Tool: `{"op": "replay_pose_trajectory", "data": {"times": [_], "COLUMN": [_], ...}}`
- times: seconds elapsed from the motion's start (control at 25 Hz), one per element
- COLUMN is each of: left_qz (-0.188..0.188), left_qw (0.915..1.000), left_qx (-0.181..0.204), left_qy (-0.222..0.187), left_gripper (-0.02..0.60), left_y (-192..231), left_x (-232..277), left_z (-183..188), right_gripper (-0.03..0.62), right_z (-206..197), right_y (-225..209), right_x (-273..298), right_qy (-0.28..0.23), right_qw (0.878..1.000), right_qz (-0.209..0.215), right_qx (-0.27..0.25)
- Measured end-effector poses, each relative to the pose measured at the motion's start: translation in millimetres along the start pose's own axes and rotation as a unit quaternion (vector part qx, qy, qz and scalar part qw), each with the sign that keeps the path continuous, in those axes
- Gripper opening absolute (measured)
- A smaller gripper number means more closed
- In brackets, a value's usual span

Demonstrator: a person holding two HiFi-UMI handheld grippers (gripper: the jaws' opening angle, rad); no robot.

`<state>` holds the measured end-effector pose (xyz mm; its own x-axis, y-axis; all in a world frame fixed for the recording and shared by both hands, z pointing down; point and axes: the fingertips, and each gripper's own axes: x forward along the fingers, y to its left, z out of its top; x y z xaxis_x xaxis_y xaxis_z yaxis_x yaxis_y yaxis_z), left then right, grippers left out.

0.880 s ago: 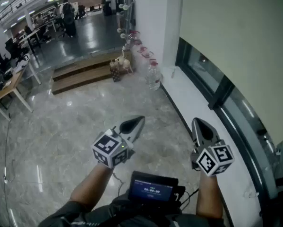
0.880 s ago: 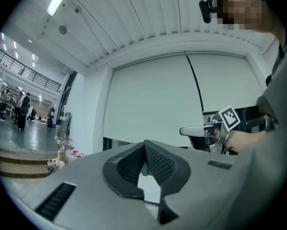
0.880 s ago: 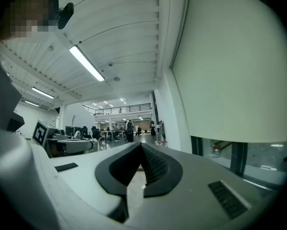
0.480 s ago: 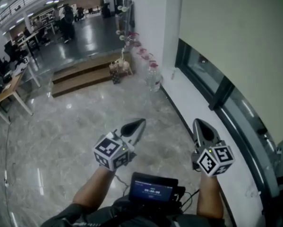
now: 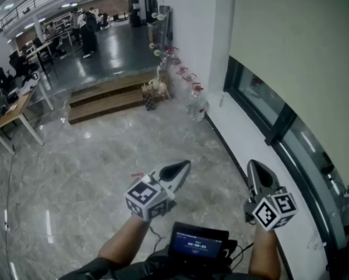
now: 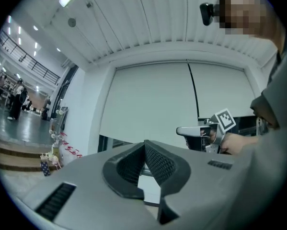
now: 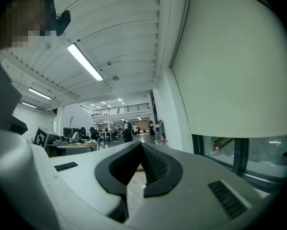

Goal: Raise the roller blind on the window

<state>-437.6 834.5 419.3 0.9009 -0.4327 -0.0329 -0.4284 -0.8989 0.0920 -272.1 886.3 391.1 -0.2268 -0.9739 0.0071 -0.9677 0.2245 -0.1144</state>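
Observation:
The pale cream roller blind (image 5: pixel 302 45) hangs down over most of the window at the right, with a strip of glass (image 5: pixel 261 101) bare below it. Both grippers are held level in front of me, apart from the blind. My left gripper (image 5: pixel 184 166) is shut with nothing in it, and so is my right gripper (image 5: pixel 254 166). In the left gripper view the shut jaws (image 6: pixel 144 145) face the blind (image 6: pixel 153 104), where a thin dark line (image 6: pixel 194 92) runs down it, and the right gripper (image 6: pixel 184 131) shows beside it. The right gripper view has its jaws (image 7: pixel 141 146) shut and the blind (image 7: pixel 239 71) at the right.
A white sill (image 5: pixel 250 150) runs under the window. A water bottle (image 5: pixel 196 105) and small flower pots stand by the white pillar. Wooden steps (image 5: pixel 104 98) lie beyond the marble floor, a desk (image 5: pixel 11 112) at the left. A small screen (image 5: pixel 198 241) sits at my chest.
The whole head view has slid a little down and to the right, grippers included. Both grippers stay shut and side by side.

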Motion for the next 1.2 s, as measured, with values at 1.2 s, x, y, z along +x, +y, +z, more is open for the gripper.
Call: {"op": "replay_pose_trajectory", "data": {"times": [1.2], "left_qz": [0.036], "left_qw": [0.9992], "left_qx": [0.014], "left_qy": [0.007], "left_gripper": [-0.009], "left_y": [111], "left_x": [141], "left_z": [24], "right_gripper": [0.009], "right_z": [28], "right_y": [-103], "right_x": [159], "right_qy": [-0.029], "right_qw": [0.997], "right_qz": [0.064], "right_qx": [-0.008]}}
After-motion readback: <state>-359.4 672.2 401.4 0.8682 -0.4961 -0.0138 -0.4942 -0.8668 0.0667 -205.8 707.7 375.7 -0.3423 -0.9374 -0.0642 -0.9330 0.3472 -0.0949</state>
